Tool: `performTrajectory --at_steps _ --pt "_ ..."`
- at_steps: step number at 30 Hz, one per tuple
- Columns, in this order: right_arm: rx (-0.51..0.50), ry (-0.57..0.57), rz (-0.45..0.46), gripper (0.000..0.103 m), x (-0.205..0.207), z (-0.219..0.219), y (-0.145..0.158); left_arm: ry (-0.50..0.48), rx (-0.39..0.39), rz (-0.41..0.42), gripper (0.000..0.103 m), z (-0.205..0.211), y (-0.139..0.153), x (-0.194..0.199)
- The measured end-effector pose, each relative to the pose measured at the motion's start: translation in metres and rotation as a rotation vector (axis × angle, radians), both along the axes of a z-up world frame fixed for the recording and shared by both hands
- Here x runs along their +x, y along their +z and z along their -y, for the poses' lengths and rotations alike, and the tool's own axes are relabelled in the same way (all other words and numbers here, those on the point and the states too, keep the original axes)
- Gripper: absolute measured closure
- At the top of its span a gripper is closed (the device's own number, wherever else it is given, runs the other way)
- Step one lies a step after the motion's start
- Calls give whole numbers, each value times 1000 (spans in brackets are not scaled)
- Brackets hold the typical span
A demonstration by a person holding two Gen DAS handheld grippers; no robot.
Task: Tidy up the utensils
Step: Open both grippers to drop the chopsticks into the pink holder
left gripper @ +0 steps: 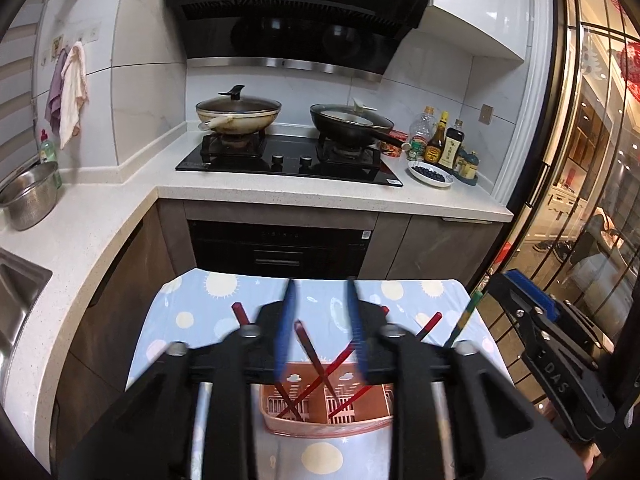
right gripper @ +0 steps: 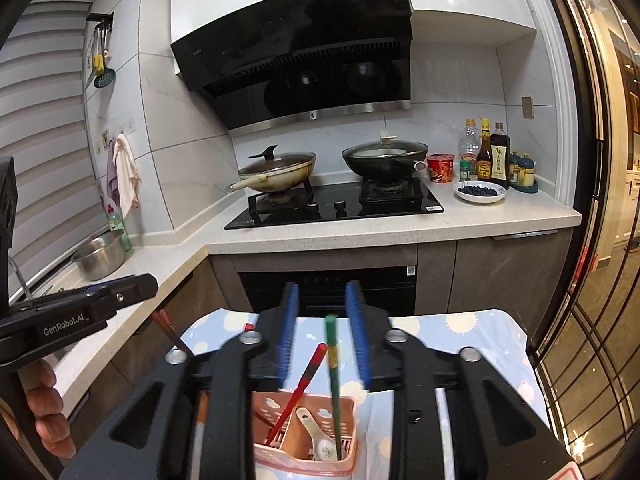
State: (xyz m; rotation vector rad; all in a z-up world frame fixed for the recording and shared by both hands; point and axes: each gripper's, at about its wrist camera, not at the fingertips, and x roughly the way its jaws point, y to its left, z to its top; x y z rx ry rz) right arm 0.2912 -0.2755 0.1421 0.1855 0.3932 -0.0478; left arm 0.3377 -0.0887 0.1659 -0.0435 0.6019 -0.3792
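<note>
A pink slotted utensil holder stands on a small table with a blue sun-print cloth. Several red chopsticks lean crossed inside it. My left gripper hangs above the holder, open, the red sticks between its blue pads but untouched. In the right wrist view the holder contains a green chopstick, a red chopstick and a white ceramic spoon. My right gripper is open around the green chopstick without pressing on it. Each view shows the other gripper beside it.
Behind the table runs an L-shaped counter with a gas hob, a cream pan, a black pan, sauce bottles and a plate of blueberries. A steel colander and sink sit left. A glass door stands right.
</note>
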Motion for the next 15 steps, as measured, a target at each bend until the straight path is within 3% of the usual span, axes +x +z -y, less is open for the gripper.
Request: performTrajectory --at_steps 15 --pt "-10 3 -11 72 -32 -6 1 23 9 -6 64 -19 -5 -24"
